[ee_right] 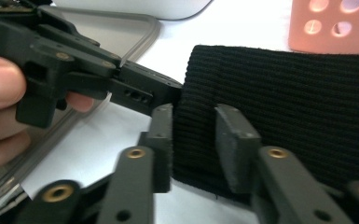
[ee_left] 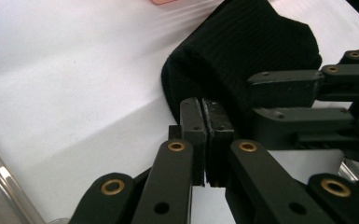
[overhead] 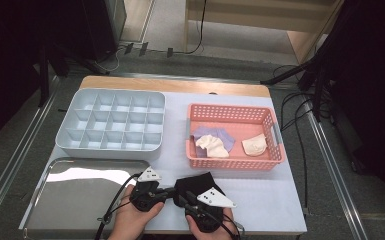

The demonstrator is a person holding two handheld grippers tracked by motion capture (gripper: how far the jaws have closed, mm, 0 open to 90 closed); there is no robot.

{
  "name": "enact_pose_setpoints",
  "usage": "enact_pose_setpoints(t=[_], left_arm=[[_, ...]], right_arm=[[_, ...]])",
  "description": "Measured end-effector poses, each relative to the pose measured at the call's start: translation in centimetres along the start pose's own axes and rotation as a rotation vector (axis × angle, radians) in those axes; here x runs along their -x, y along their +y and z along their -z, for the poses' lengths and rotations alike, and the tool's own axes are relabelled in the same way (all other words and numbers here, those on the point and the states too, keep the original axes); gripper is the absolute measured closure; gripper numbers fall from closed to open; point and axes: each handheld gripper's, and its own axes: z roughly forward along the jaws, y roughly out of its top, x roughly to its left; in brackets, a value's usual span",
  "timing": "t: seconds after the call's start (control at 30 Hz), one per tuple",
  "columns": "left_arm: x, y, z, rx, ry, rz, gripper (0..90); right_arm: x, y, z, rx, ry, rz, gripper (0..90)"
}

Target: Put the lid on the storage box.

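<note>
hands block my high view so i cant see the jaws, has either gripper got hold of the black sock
Observer: The right gripper has the near edge of the black sock between its jaws, and both pads look to press on the ribbed fabric.
Operator: and the left one
Observer: The left gripper has its jaws shut, pad against pad, with the tip right at the sock's edge. I can't tell whether any fabric is nipped between them.
Operator: is the sock lying flat
Observer: It rests on the white table, but it is bunched up thick at the edge by the left gripper's tip.
</note>
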Motion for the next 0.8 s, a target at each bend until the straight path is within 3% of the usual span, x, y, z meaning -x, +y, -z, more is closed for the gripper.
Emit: enact_pose_setpoints(t=[0.13, 0.3, 0.43, 0.53, 0.6, 0.67, 0.8], left_arm=[[0.0, 0.1, 0.0, 0.0, -0.001, 0.0, 89.8], [-0.1, 0.2, 0.3, 0.024, 0.001, 0.0, 79.8], [-0.3, 0.4, 1.1, 0.095, 0.001, 0.0, 68.6], [-0.5, 0.5, 1.3, 0.134, 0.012, 0.019, 59.4], [-0.6, 0.6, 1.3, 0.143, 0.002, 0.032, 55.7], [-0.5, 0.5, 1.3, 0.154, -0.025, 0.038, 53.9], [0.0, 0.2, 1.0, 0.174, -0.018, 0.043, 45.5]], right_arm=[[-0.1, 0.2, 0.1, 0.006, 0.0, -0.015, 84.8], [0.3, 0.2, 0.4, 0.009, 0.035, -0.02, 78.9], [2.3, 0.4, 2.8, 0.077, -0.009, -0.014, 68.7], [4.4, 0.5, 4.1, 0.121, -0.059, 0.004, 67.8], [5.7, 0.6, 4.7, 0.141, -0.06, 0.007, 72.1], [6.5, 0.7, 5.3, 0.133, -0.078, -0.021, 74.6], [7.5, 0.8, 5.9, 0.128, -0.109, -0.049, 76.0]])
